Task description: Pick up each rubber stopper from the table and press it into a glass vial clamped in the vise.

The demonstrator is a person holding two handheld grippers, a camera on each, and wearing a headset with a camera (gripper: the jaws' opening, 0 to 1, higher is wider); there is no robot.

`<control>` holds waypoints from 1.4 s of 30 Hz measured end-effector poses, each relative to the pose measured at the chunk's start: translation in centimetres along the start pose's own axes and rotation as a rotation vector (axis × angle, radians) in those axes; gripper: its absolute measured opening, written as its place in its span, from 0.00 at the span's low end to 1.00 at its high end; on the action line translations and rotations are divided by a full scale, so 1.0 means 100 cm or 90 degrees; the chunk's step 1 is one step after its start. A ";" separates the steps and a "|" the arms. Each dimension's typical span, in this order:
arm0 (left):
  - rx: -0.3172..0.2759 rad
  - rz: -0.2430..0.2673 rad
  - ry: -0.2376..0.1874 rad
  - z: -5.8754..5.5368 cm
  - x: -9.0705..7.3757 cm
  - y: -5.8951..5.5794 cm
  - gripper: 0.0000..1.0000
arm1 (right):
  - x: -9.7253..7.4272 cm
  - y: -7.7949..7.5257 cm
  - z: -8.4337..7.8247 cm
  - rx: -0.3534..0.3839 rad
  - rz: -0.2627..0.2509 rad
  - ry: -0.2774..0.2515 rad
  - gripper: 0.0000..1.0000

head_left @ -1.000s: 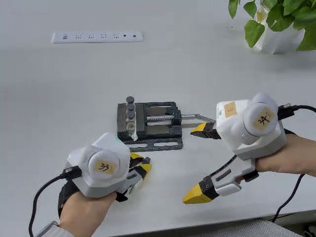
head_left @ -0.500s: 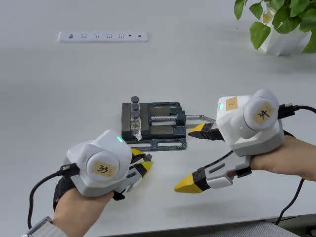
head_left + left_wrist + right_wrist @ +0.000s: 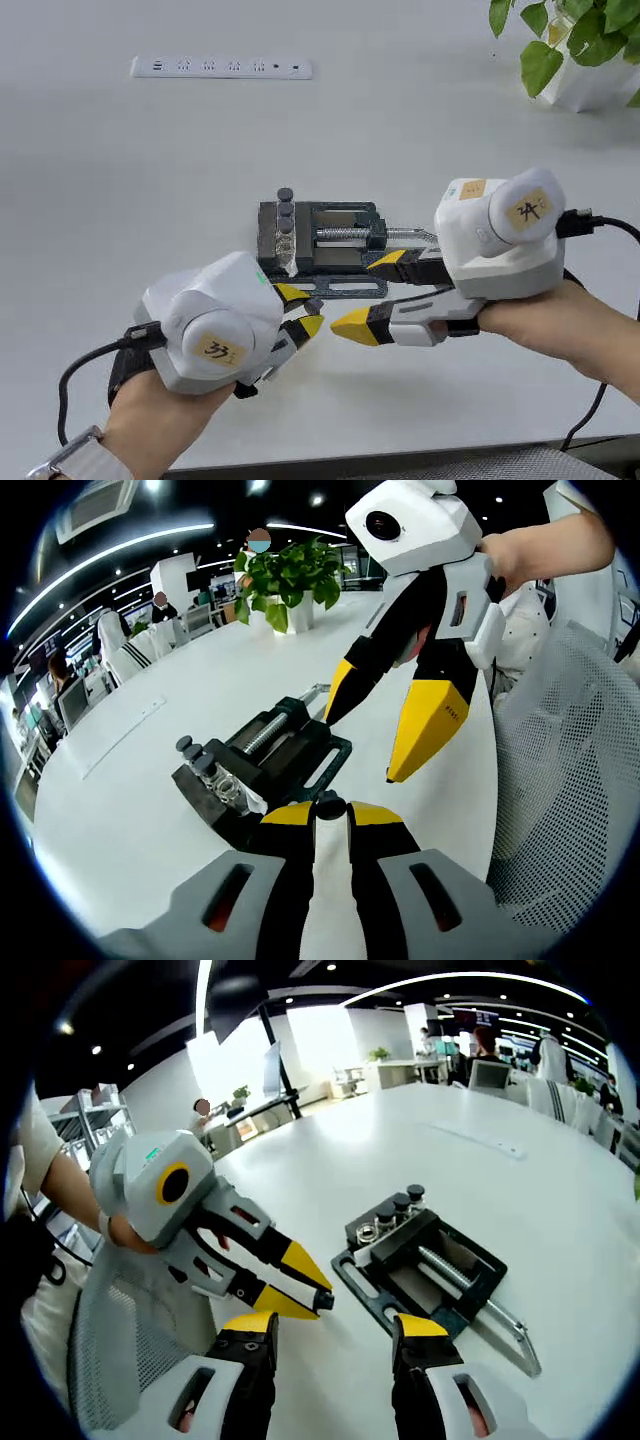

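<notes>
Black rubber stopper (image 3: 330, 803) pinched by left hand-held gripper (image 3: 331, 812) | right hand-held gripper (image 3: 366, 294) released, beside vise (image 3: 345, 212)

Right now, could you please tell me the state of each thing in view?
Left gripper: jaws shut on a rubber stopper.
Right gripper: jaws open, holding nothing.
Vise: closed, clamping.
Three far vials: clamped, stoppered.
Nearest vial: clamped, unstoppered.
</notes>
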State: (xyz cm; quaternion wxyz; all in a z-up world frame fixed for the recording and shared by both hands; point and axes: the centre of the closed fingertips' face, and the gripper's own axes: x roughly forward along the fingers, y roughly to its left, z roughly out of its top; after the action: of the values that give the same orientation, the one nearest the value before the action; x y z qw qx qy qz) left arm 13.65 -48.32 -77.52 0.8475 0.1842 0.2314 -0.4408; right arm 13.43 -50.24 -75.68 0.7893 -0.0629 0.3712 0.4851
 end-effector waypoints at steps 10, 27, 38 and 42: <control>0.009 0.004 -0.021 0.005 -0.003 -0.003 0.09 | 0.012 0.005 0.002 0.007 -0.010 0.008 0.25; 0.037 0.018 -0.033 0.012 -0.007 -0.005 0.09 | 0.014 0.013 0.003 0.034 0.005 0.008 0.08; 0.057 0.017 -0.035 0.013 -0.006 -0.007 0.09 | 0.013 0.016 0.003 0.041 0.011 0.016 0.06; 0.076 0.022 -0.040 0.017 -0.009 -0.008 0.09 | 0.012 0.016 0.005 0.049 0.014 0.014 0.05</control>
State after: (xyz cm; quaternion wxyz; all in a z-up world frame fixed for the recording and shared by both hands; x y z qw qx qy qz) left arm 12.88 -49.04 -75.75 0.8493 0.2246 0.1748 -0.4446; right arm 12.73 -48.33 -75.72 0.7814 -0.0336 0.3990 0.4786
